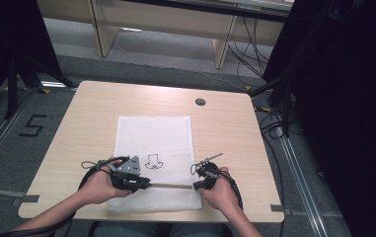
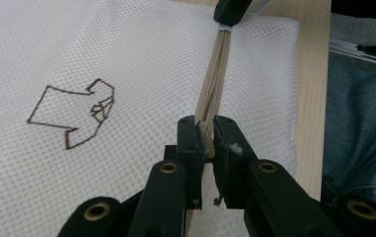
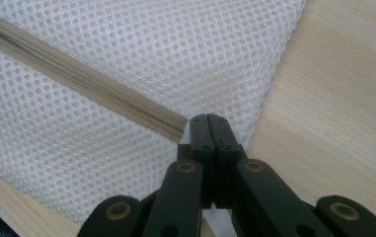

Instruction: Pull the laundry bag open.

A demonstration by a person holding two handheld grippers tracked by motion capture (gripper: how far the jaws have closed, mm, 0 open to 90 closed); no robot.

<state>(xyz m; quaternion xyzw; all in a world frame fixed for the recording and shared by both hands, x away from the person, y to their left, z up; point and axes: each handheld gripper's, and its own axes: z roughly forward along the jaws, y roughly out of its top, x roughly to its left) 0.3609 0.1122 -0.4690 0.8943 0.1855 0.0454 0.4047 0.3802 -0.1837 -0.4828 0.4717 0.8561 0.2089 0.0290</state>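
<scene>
A white mesh bag (image 1: 153, 133) lies flat on the wooden table (image 1: 225, 128), with a small black line drawing (image 1: 153, 162) on it. A beige zipper (image 1: 170, 185) runs across its near end. My left gripper (image 1: 145, 184) is shut on the zipper's beige pull (image 2: 205, 132), and the zipper (image 2: 215, 74) stretches away from its jaws. My right gripper (image 1: 196, 186) is shut at the zipper's other end (image 3: 173, 121), pinching the bag's mesh (image 3: 126, 54) near the bag's right edge. In the left gripper view the right gripper (image 2: 231, 10) shows at the top.
A round dark cable hole (image 1: 200, 102) sits at the table's far right. Bare wood (image 3: 333, 98) borders the bag on its right. The person's knees (image 2: 358, 128) are just past the table's near edge. Cables (image 1: 274, 123) and dark stands flank the table on the floor.
</scene>
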